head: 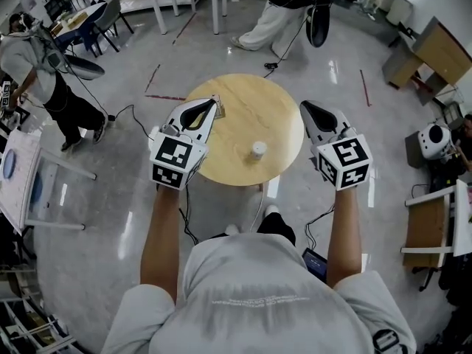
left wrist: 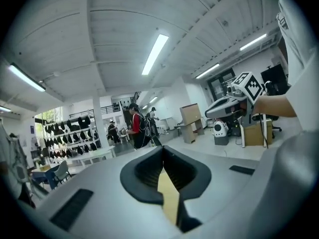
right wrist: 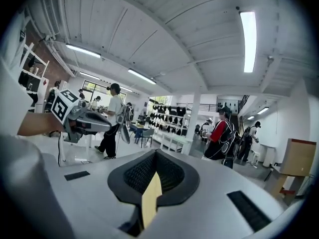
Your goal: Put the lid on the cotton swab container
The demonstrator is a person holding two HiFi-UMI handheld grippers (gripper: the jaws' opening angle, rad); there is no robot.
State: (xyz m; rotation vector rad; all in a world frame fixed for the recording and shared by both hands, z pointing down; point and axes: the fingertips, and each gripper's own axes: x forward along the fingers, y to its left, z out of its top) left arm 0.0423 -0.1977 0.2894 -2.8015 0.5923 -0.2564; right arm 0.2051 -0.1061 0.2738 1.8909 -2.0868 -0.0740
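A small white cotton swab container [head: 257, 150] stands upright on the round wooden table [head: 251, 105], toward its near edge. Its top is white; I cannot tell whether that is the lid. My left gripper [head: 215, 102] is held over the table's left edge, shut and empty. My right gripper [head: 304, 107] hovers off the table's right edge, also shut with nothing in it. Both point away from the container, which lies between them and nearer to me. The left gripper view [left wrist: 162, 149] and the right gripper view [right wrist: 155, 152] show only closed jaws against the ceiling and the room.
Cables [head: 188, 231] run over the floor under the table. A white table [head: 33, 186] stands at the left and wooden desks [head: 428, 231] at the right. Other people [head: 44, 72] stand at the left and at the far side [head: 276, 13].
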